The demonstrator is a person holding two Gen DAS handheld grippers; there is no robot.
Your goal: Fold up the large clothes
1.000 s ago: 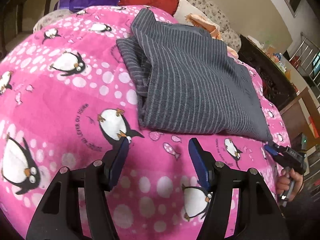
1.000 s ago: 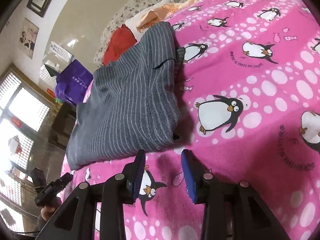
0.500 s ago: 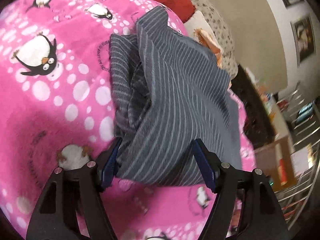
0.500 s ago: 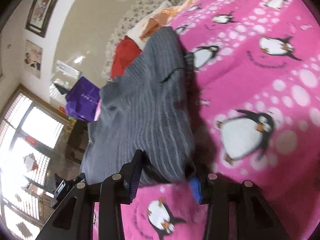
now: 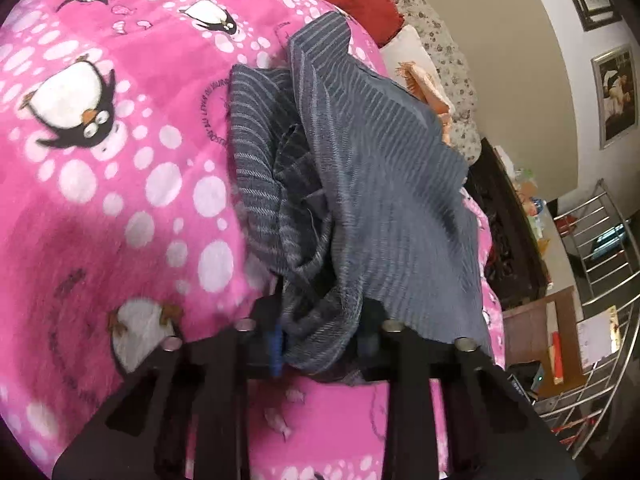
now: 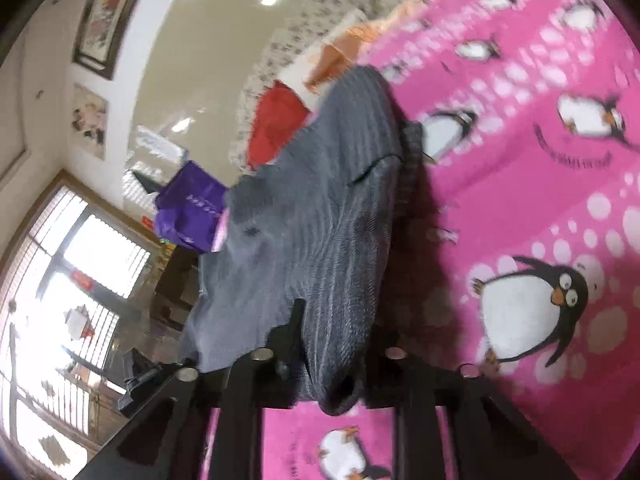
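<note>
Grey pinstriped cloth, a large folded garment, lies on a bright pink blanket printed with penguins and white dots, which covers what looks like a bed. The near edge of the garment is bunched and lifted off the blanket at both near corners. The left tool has just been closing its jaws, and they now pinch a thick wad of the striped cloth at one corner; several layers of the fold gape open just above the grip. The right tool has likewise just been closing, and its jaws clamp the other near corner, the cloth bulging out between them in a rounded roll. From the right wrist view the garment runs away from the tool towards a red cushion and a purple bag beyond the far end of the blanket. An orange cloth lies beside the garment's far end, with a flowered fabric behind it.
</note>
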